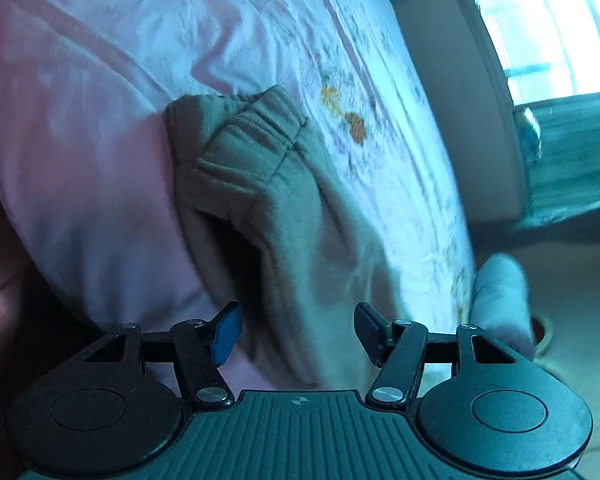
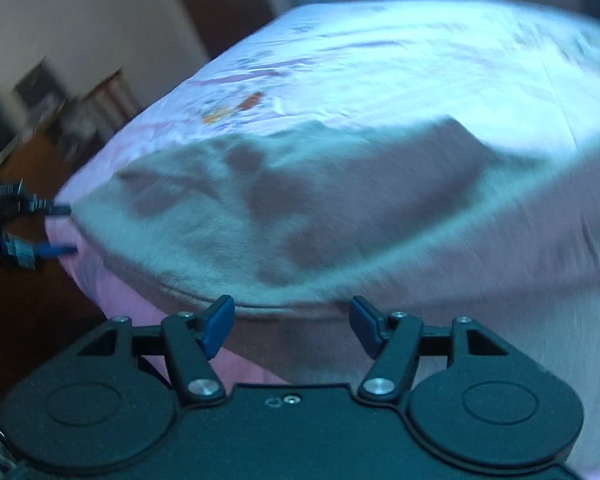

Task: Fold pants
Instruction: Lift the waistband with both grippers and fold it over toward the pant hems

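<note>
Grey-brown fleece pants lie on a bed with a pink and white sheet. In the left wrist view the elastic waistband is bunched at the far end and a dark opening gapes near me. My left gripper is open, just short of the cloth's near edge, holding nothing. In the right wrist view the pants spread wide across the sheet, blurred. My right gripper is open at the hem, empty. The left gripper shows at the far left, open at the pants' edge.
The bed edge drops to a dark wooden floor on the left. A bright window and a pale wall lie beyond the bed. A pale bundle sits at the bed's right side. Dark furniture stands by the wall.
</note>
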Demonstrator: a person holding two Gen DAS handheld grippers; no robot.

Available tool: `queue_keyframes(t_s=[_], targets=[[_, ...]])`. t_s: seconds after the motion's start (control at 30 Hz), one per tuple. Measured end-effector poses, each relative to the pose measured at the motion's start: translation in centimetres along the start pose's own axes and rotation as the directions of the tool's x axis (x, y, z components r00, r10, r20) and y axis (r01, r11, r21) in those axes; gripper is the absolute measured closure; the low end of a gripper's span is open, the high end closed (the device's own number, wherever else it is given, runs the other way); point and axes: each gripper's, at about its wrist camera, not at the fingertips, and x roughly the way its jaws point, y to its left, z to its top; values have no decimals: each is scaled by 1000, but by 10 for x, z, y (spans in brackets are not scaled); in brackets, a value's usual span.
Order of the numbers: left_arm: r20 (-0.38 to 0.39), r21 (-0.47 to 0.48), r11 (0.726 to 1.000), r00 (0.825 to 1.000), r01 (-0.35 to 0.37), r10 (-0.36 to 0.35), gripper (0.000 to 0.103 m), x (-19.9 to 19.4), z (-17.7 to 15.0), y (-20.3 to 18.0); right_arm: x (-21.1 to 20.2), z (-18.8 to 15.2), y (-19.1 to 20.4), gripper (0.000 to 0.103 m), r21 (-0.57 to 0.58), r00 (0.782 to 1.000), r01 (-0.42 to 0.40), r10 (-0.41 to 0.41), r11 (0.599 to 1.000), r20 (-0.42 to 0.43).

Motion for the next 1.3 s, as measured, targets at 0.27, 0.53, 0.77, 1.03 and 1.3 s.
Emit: queue_keyframes(t_s=[0.27,0.53,0.77,1.03,1.3], targets=[[24,-32,999,1000,-17,18,42,29,3,-12,13,-3,-37,47,272,999,14,-1,962,-48],[170,95,989,981,-109,92,87,27,15,-37,23,-5,-45,91,381,1000,6,1,924,-18],[224,229,963,970,-142,90,92,15,33,-60,6,0,-24,102,278,998,15,-33,961,61],[219,247,948,965,-200,147,92,16,51,-35,-16,4,22,103,108,992,-8,-5,994,123],[151,189,971,981,-149,121,92,16,38,-5,13,-24,20,103,70,997,71,-73,995,28]])
